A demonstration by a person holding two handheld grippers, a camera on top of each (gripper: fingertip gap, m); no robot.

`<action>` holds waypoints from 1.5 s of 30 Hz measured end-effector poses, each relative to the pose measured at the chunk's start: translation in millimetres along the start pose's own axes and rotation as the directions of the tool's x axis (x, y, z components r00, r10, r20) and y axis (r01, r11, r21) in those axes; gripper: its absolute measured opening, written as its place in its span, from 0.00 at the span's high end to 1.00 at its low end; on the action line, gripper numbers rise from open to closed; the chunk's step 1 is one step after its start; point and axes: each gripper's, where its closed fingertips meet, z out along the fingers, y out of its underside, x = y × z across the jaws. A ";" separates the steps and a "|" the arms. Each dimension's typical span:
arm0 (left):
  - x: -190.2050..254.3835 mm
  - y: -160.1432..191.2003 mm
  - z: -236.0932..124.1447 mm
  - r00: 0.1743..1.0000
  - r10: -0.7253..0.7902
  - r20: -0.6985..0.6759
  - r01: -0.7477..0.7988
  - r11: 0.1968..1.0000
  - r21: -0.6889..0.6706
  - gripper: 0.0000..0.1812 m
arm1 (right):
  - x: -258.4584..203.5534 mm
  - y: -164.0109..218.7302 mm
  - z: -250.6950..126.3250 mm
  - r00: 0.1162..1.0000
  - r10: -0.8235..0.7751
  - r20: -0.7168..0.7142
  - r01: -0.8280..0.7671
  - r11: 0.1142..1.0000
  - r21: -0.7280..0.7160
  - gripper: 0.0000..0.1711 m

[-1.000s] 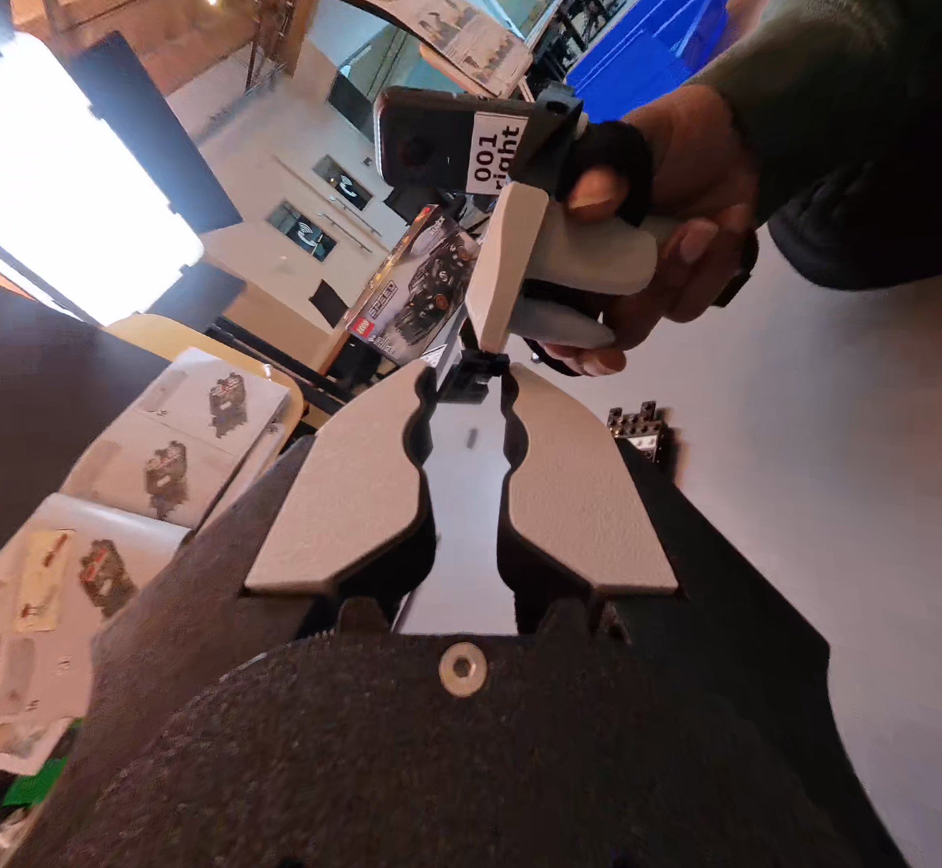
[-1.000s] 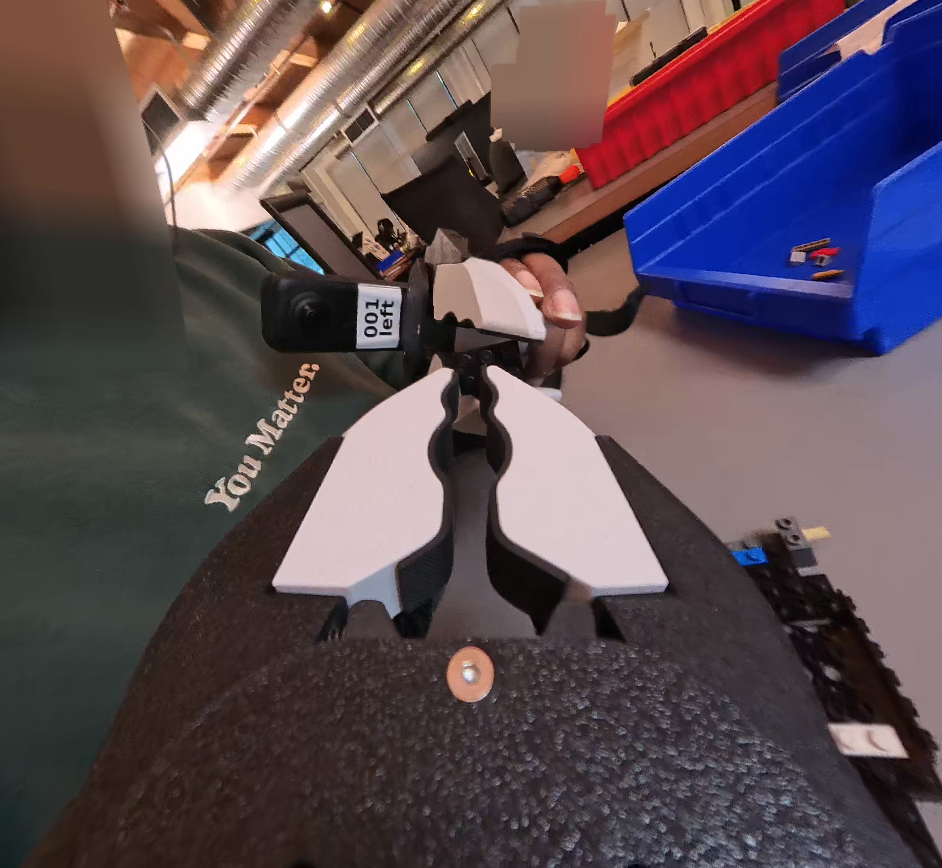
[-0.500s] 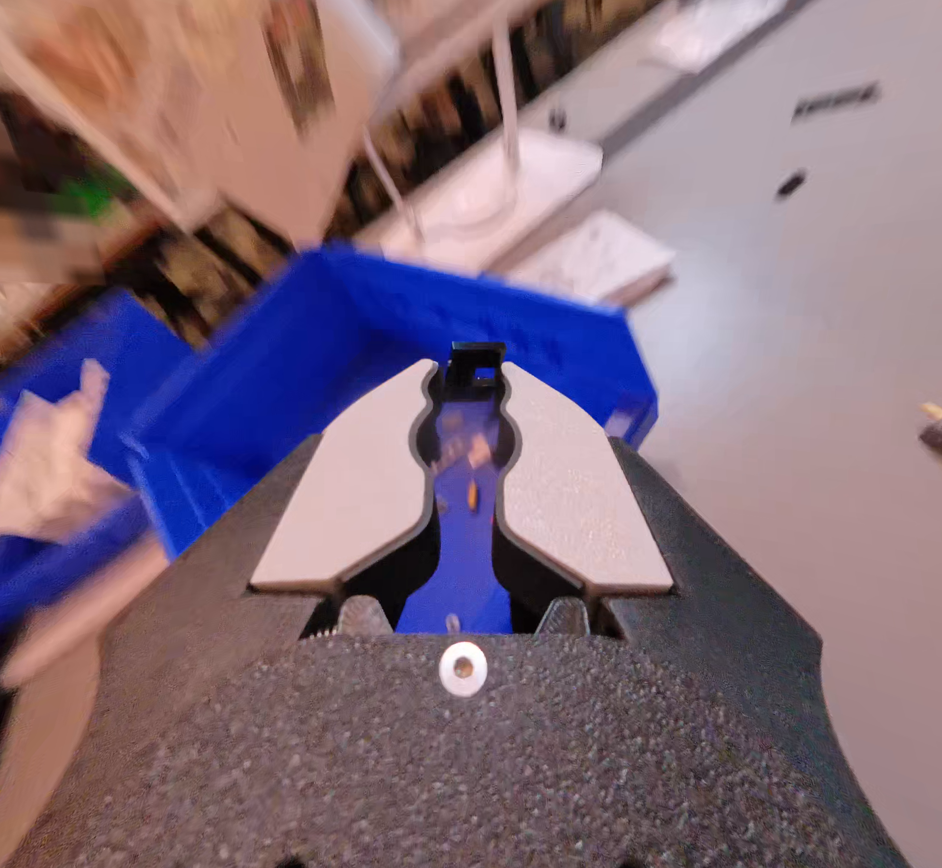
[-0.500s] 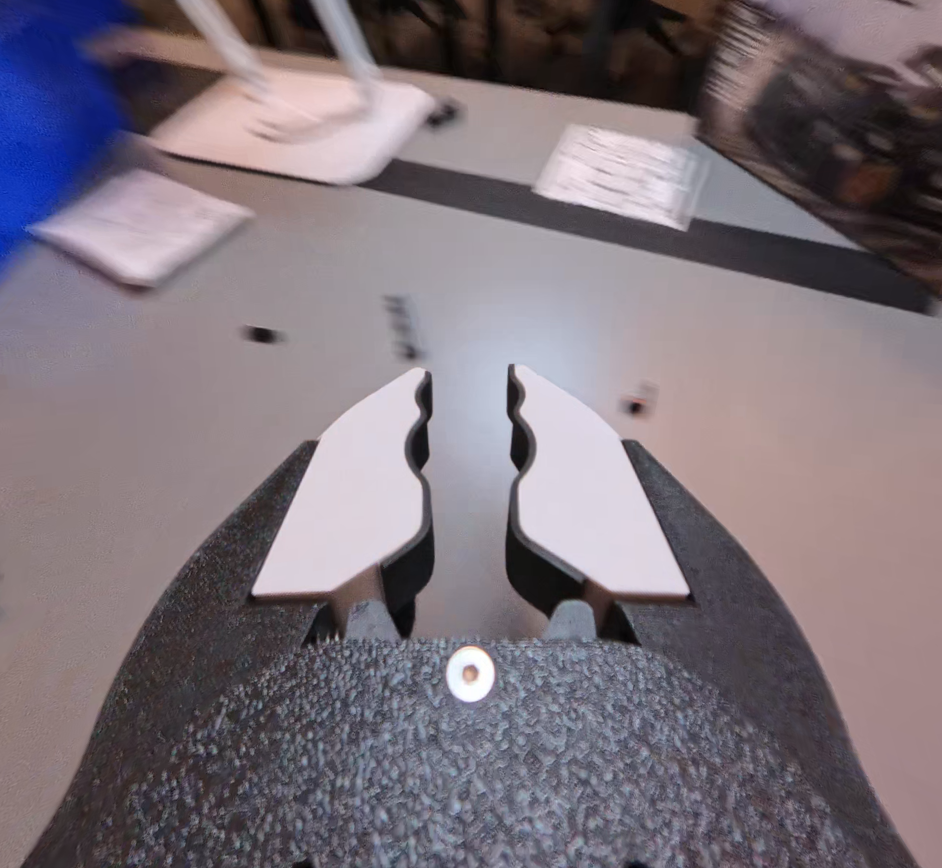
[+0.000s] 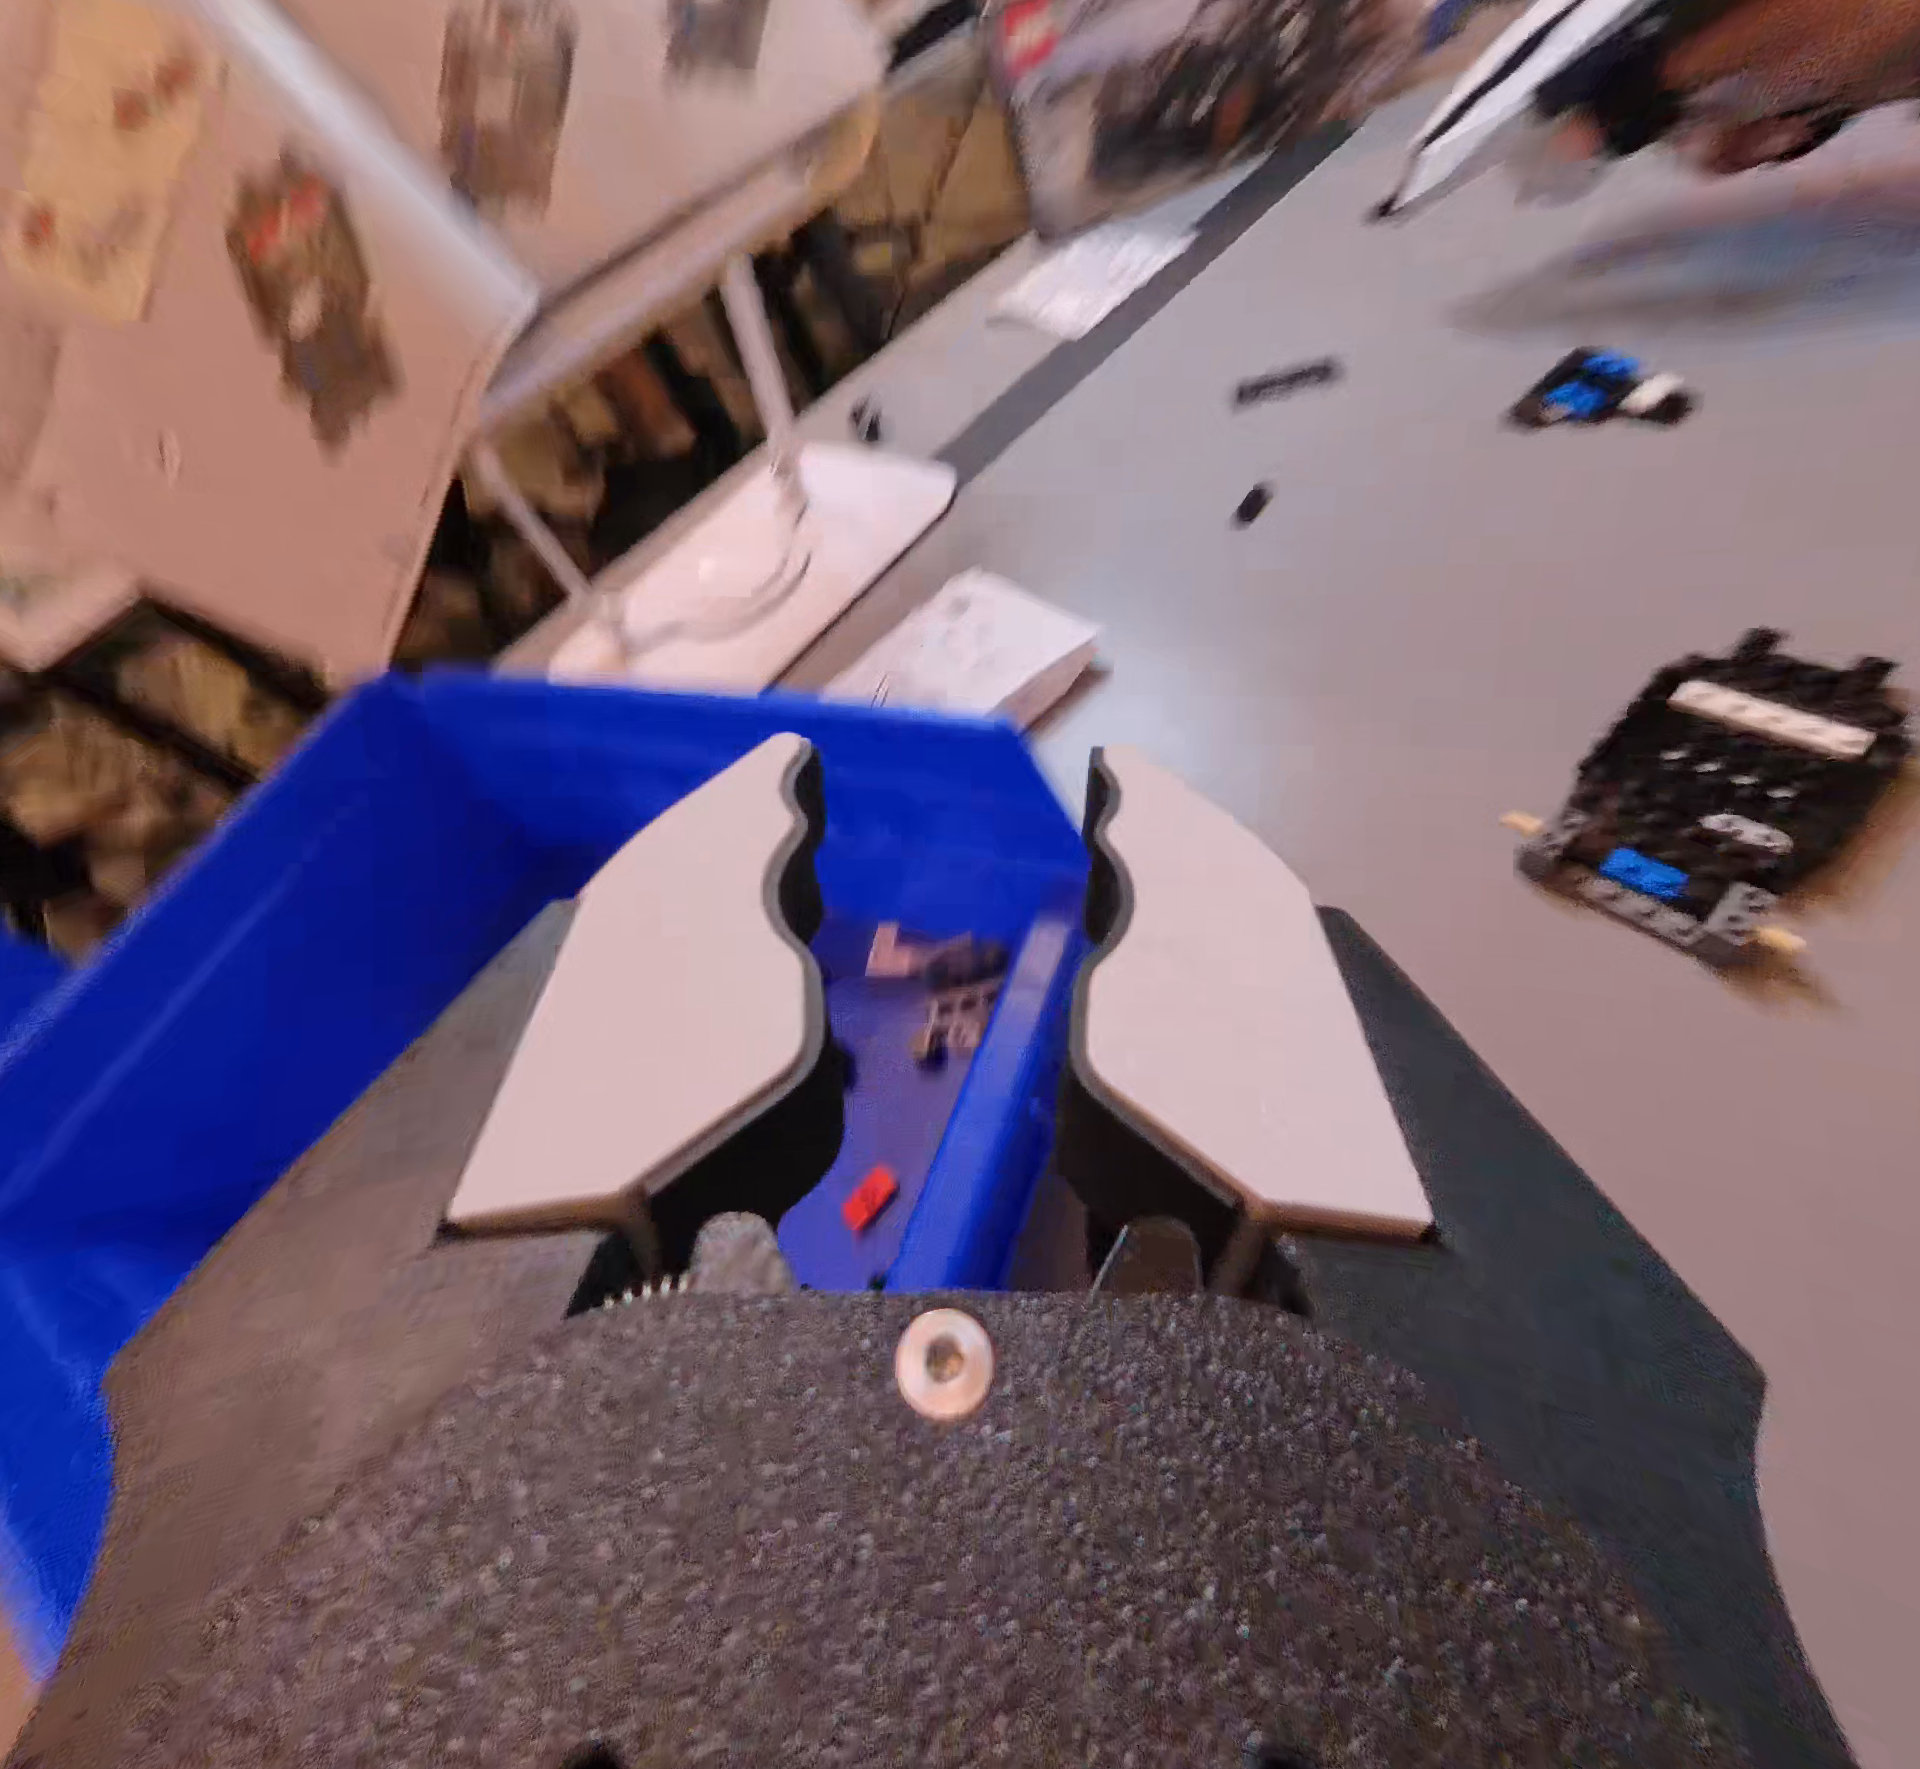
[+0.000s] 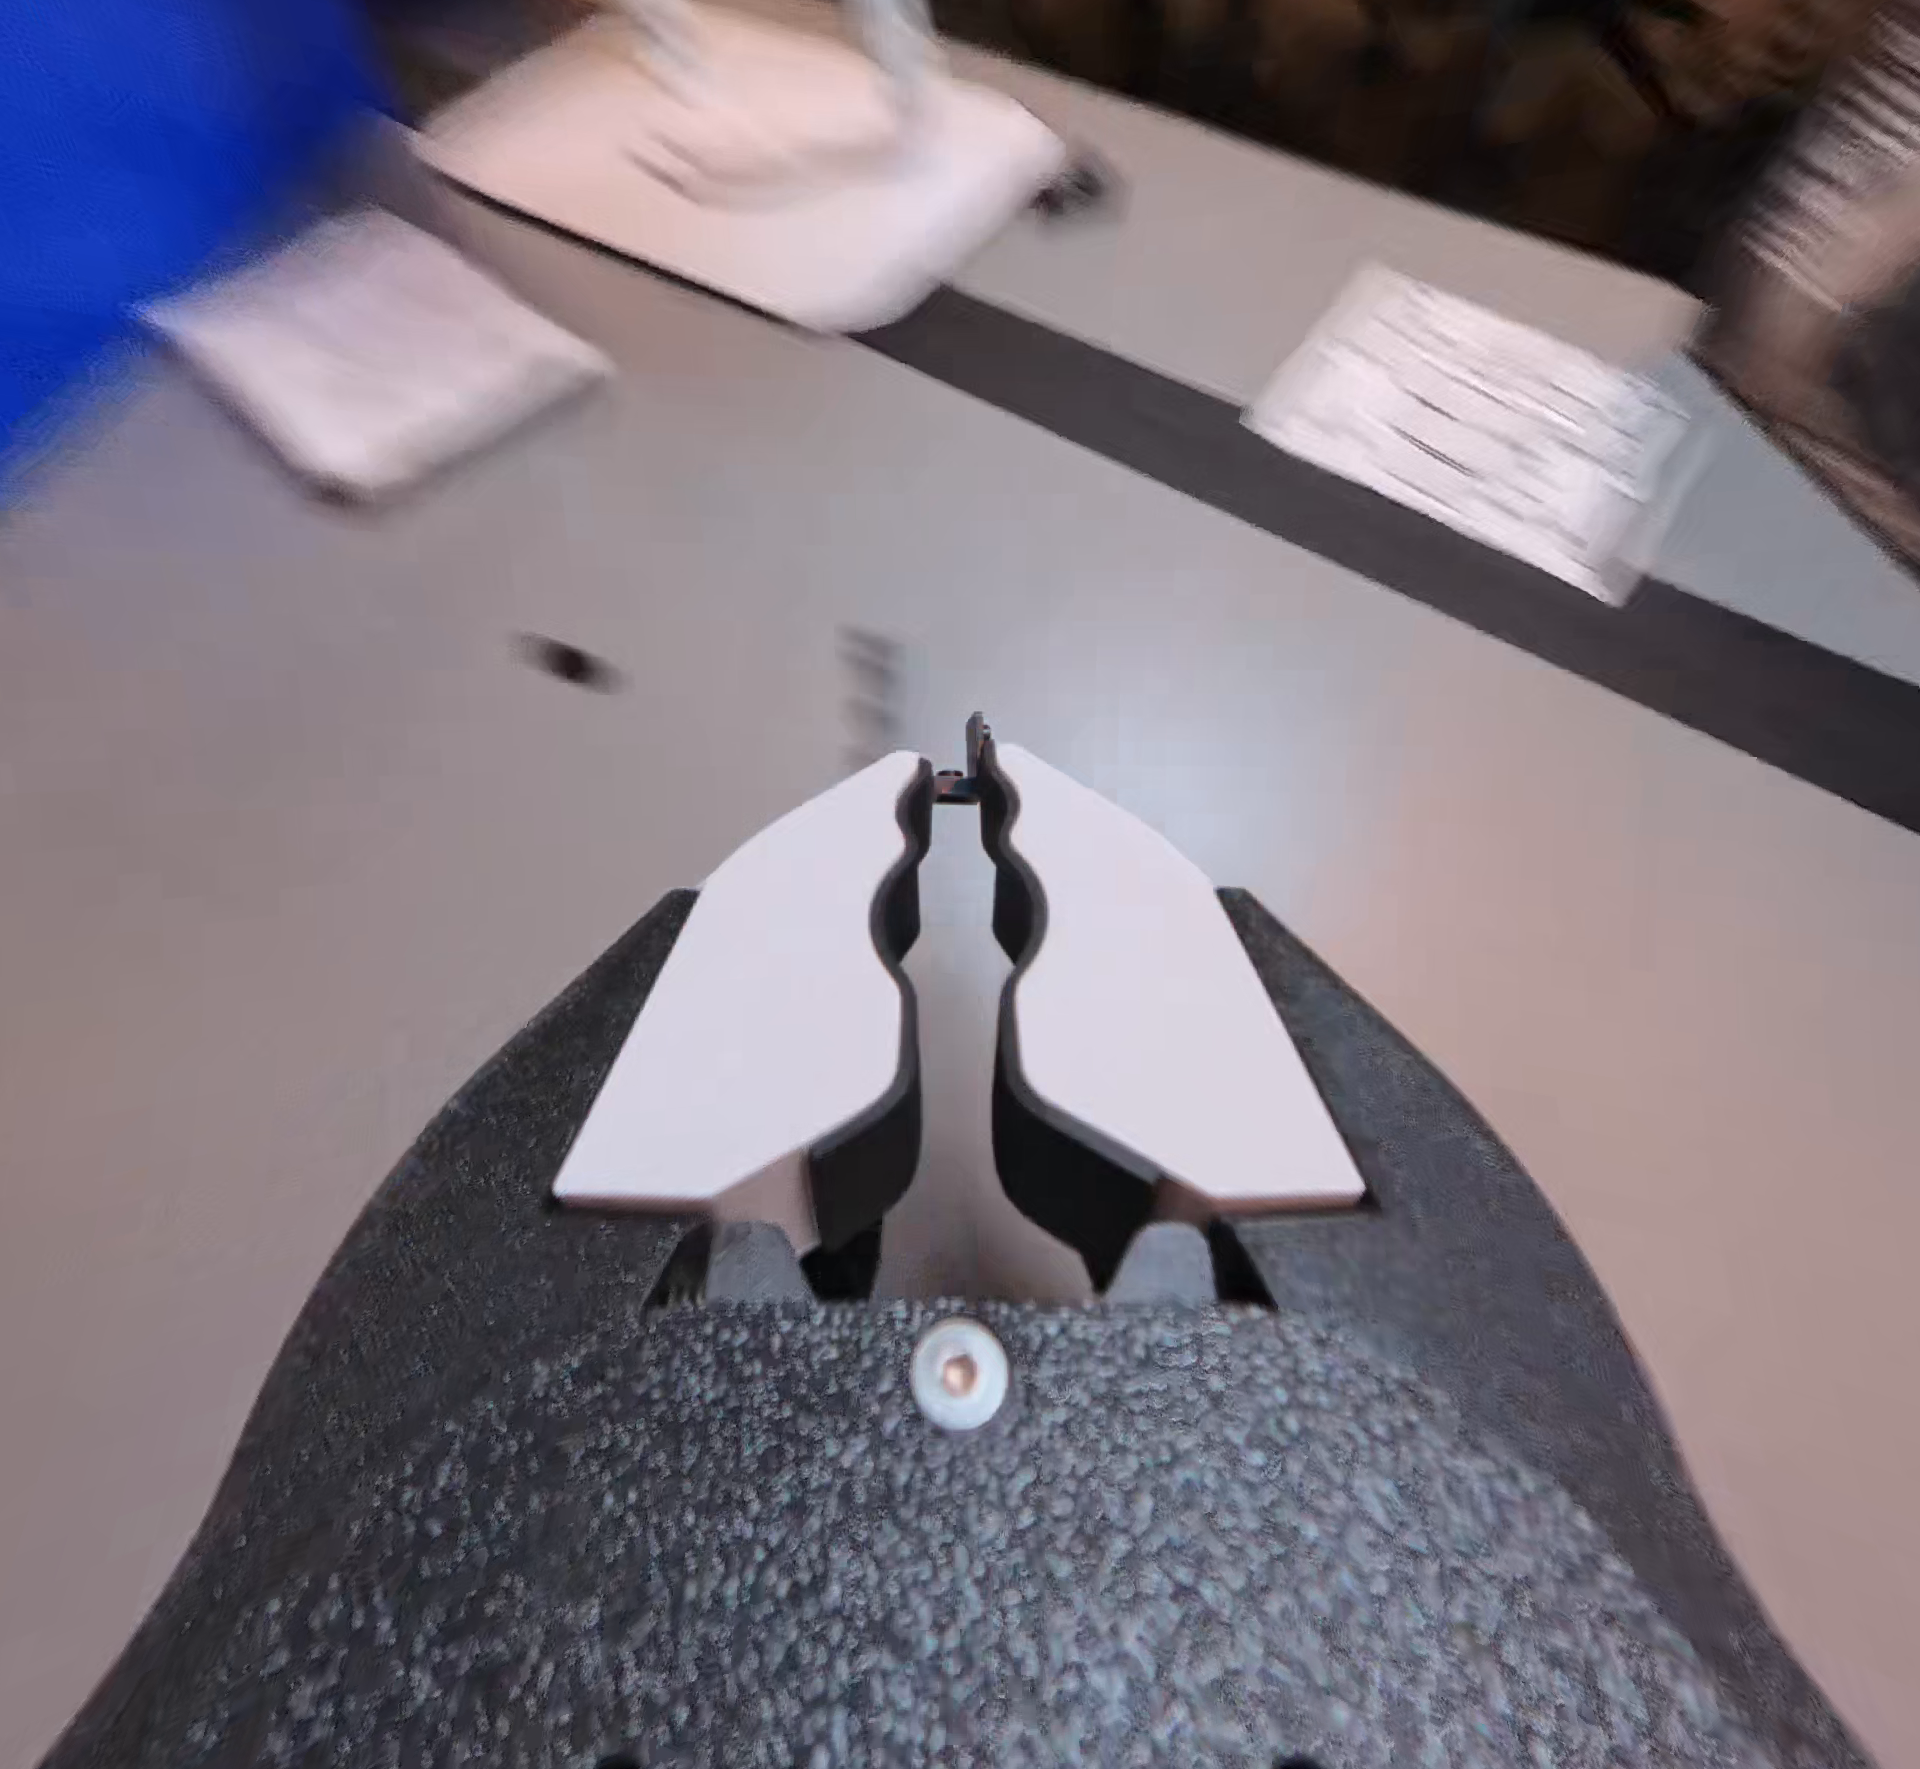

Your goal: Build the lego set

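Small black piece [image 6: 971, 769]: pinched at the very tips of the right gripper's fingers, one thin end standing up past them; its exact shape is too small to tell.
Right gripper [image 6: 958, 763]: fingers drawn nearly together with only a narrow slit between them, closed on the small black piece, held above the bare grey worktop [image 6: 312, 836].
Left gripper [image 5: 948, 763]: fingers spread wide with nothing between them, hanging over the near right corner of the blue bin [image 5: 312, 888].
Blue bin: open-topped, standing on the worktop at the left of the left wrist view; its right wall shows through the gap between the fingers.
Bin contents: a few small loose pieces [image 5: 940, 976] on the floor of the bin, grey and dark ones together, and a small red piece [image 5: 869, 1200] lying nearer the camera.
Black brick assembly [image 5: 1725, 805]: flat on the worktop well to the right of the bin, with a white strip on top and a blue piece at its near edge.
White booklet [image 5: 966, 644]: flat on the worktop just behind the bin's far right corner.
White stand base [image 6: 748, 161]: at the worktop's far edge, two pale rods rising from it; blurred.
Printed sheet [image 6: 1475, 415]: lies far right in the right wrist view, beside a dark strip running across the worktop.
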 end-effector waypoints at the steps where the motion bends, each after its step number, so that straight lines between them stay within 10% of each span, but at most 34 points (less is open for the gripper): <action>1: 11.4 -10.5 -0.7 0.998 0.054 -0.013 -0.053 0.997 0.057 0.75 | -42.2 -19.6 -2.8 0.990 0.010 0.143 -0.022 0.997 0.079 0.95; 6: 82.6 -43.5 0.6 0.964 0.233 -0.127 -0.198 0.950 0.241 0.75 | -250.4 -77.2 -37.0 0.695 0.045 0.717 -0.255 0.949 0.187 0.95; 11: 109.0 -62.8 -7.6 0.930 0.362 -0.058 -0.324 0.885 0.334 0.79 | -331.2 -79.9 -47.6 0.464 0.143 0.874 -0.365 0.930 0.042 0.95; 21: 89.8 -61.1 -11.3 0.908 0.413 0.073 -0.415 0.861 0.295 0.90 | -321.2 -72.9 -33.4 0.487 0.173 0.856 -0.381 0.924 0.030 0.86; 25: -9.4 -7.4 1.3 0.957 0.164 0.239 -0.154 0.986 -0.059 0.90 | -237.5 -39.3 9.8 0.872 -0.026 0.489 -0.025 0.995 0.098 0.84; 28: -29.6 43.4 6.2 0.968 -0.187 0.169 0.225 0.943 -0.245 0.54 | -173.7 -3.0 37.0 0.957 -0.155 0.244 0.175 0.982 -0.066 0.82; 35: -14.7 42.4 8.6 0.980 -0.196 0.043 0.200 0.959 -0.199 0.48 | -112.2 18.0 80.4 0.917 -0.330 0.225 0.383 0.886 -0.261 0.81; 41: 20.5 -10.6 -3.8 0.997 -0.007 -0.073 0.014 0.995 0.103 0.81 | -124.8 27.0 89.8 0.892 -0.167 0.420 0.353 0.838 -0.416 0.96; 45: 46.8 -22.4 -6.5 0.989 0.074 -0.127 -0.051 0.982 0.179 0.79 | -220.5 -15.8 58.3 0.748 -0.062 0.661 0.211 0.966 -0.148 0.96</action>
